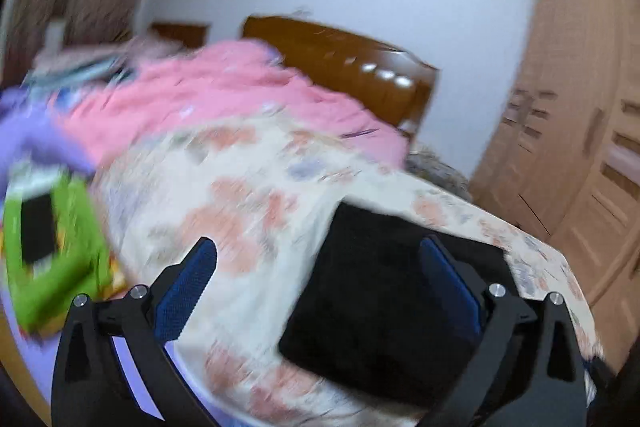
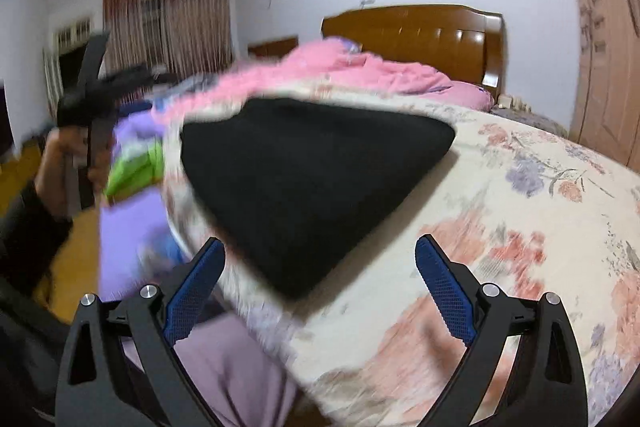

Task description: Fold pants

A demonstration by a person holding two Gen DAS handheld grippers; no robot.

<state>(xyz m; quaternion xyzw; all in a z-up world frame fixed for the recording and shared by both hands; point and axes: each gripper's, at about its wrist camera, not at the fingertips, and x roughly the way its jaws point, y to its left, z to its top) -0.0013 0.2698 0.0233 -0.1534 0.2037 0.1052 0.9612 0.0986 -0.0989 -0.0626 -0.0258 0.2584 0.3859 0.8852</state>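
The black pants (image 1: 384,307) lie folded into a compact block on the floral bed cover (image 1: 248,211). They also show in the right wrist view (image 2: 312,187), flat on the cover. My left gripper (image 1: 320,267) is open and empty, raised above the bed, with the pants behind its right finger. My right gripper (image 2: 320,267) is open and empty, just in front of the pants' near corner. The left gripper (image 2: 94,87) also shows in the right wrist view, held up in a hand at the far left. Both views are motion-blurred.
A pink quilt (image 2: 360,71) is heaped at the head of the bed before a wooden headboard (image 2: 420,35). A green packet (image 1: 52,259) and purple sheet (image 2: 132,203) lie at the bed's left side. A wooden wardrobe (image 1: 580,147) stands to the right.
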